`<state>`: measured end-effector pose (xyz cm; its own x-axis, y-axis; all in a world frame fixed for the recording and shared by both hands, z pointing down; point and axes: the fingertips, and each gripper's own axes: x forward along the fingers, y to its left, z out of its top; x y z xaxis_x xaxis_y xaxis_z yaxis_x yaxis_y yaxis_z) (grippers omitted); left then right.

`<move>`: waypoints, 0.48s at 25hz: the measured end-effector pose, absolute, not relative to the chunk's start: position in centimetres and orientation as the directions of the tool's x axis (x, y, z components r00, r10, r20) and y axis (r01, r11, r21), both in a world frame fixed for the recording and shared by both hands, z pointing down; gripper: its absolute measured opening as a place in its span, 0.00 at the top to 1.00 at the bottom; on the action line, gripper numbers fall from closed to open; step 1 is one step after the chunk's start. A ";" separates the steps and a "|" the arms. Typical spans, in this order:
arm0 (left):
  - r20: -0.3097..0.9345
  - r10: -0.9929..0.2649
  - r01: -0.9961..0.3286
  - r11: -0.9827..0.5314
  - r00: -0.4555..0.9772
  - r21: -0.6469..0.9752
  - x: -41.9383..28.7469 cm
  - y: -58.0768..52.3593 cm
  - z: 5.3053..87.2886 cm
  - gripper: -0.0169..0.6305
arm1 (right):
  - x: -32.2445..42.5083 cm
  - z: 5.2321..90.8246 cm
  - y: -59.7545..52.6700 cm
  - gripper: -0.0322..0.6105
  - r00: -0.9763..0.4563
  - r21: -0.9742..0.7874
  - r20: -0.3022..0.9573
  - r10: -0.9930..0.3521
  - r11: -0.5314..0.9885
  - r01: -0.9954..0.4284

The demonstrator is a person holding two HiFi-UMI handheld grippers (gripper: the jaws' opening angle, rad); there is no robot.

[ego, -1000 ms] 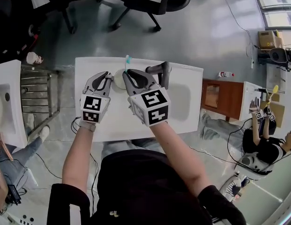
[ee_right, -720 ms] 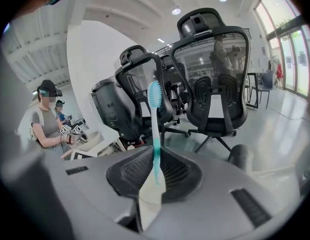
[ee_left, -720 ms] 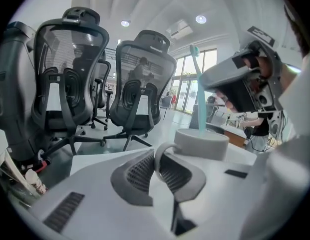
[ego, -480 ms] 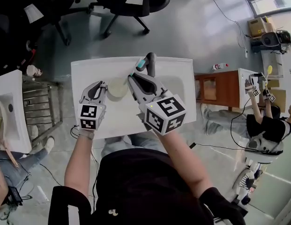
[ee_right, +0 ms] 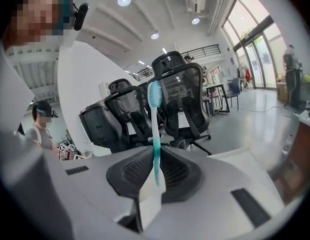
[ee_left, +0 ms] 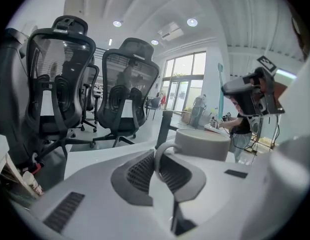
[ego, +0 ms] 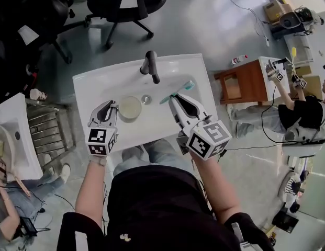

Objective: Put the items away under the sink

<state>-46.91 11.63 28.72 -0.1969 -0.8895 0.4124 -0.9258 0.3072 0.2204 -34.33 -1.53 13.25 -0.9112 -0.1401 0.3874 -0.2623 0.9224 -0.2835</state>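
Note:
A white sink top (ego: 107, 85) with a dark faucet (ego: 150, 65) lies below me. My left gripper (ego: 111, 107) is shut on the handle of a pale cup (ego: 130, 107), which hangs over the left of the basin. In the left gripper view the cup (ee_left: 202, 143) stands just past the jaws, its loop handle pinched between them (ee_left: 162, 171). My right gripper (ego: 179, 99) is shut on a teal toothbrush (ego: 178, 92) over the basin's right part. In the right gripper view the toothbrush (ee_right: 155, 129) rises upright from the gripper (ee_right: 155, 176), bristles at the top.
A wooden cabinet (ego: 241, 93) stands right of the sink, with a small bottle (ego: 238, 60) on the floor behind it. Black office chairs (ego: 125, 4) are beyond the sink. A second white sink (ego: 10, 124) and a metal rack (ego: 44, 122) are at the left. Another person (ego: 303, 114) works at far right.
My right gripper has carried the toothbrush away from the cup, to the right and up. My left gripper has drawn the cup back toward the sink's near edge.

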 end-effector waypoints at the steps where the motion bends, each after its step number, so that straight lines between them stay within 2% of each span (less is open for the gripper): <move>1: 0.409 -0.893 -0.928 0.298 -0.188 0.222 -46.5 11.7 28.4 0.91 | -33.3 13.5 -1.7 0.86 -0.909 -0.283 0.385 -0.157 0.918 -0.279; 12: 0.402 -0.908 -0.944 0.229 -0.120 0.236 -39.8 11.4 25.6 0.91 | -21.3 15.4 -2.3 0.86 -0.882 -0.303 0.395 -0.258 0.870 -0.390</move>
